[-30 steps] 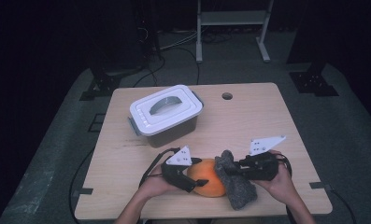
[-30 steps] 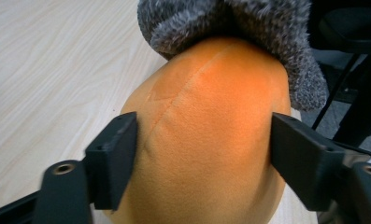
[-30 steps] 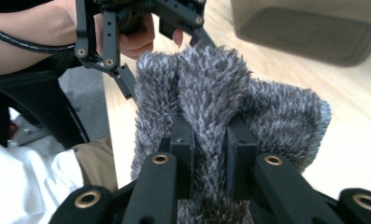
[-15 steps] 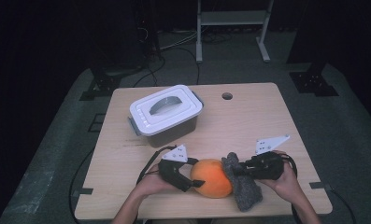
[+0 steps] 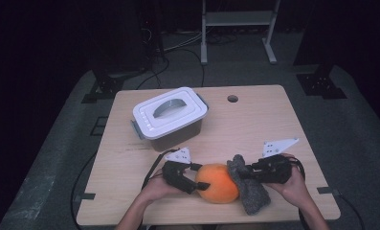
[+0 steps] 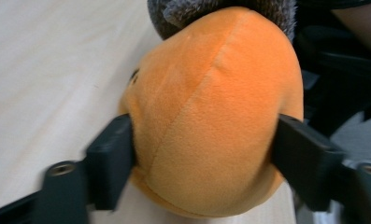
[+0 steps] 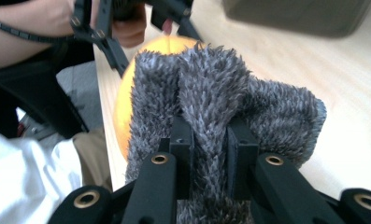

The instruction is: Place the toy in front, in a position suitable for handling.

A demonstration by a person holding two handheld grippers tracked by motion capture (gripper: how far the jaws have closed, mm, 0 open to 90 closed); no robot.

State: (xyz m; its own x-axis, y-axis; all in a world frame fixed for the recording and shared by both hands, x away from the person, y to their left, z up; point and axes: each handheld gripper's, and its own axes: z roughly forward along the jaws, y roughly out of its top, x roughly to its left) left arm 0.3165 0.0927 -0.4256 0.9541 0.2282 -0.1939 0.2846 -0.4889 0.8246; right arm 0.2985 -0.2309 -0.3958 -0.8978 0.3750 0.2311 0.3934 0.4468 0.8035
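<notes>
The left gripper [image 5: 200,178] lies low at the near edge of the wooden table [image 5: 254,124], and its two black jaws stand on either side of a round orange plush toy [image 5: 217,183]; they have just been closing, and in the left gripper view the pads press into the soft sides of the orange plush toy [image 6: 211,116], which dimples slightly where the left pad meets it. The right gripper [image 5: 242,173] comes in from the other side, its jaws brought tight together on a fold of grey fuzzy cloth [image 5: 249,188], and the right gripper view shows the grey fuzzy cloth [image 7: 220,93] pinched up into a ridge between the two pads, with the rest spreading out to both sides. The toy rests on the table near its front edge, between the two grippers, and the cloth lies against its right side, draped down onto the tabletop toward the person. In the left gripper view a strip of the grey pile shows over the far top of the toy. The person's hands hold each gripper from below in the high view. Farther back on the table, to the left of centre and well apart from the toy, stands a grey plastic box [image 5: 171,125] with a white lid [image 5: 170,111] shut on it, its handle lying flat.
</notes>
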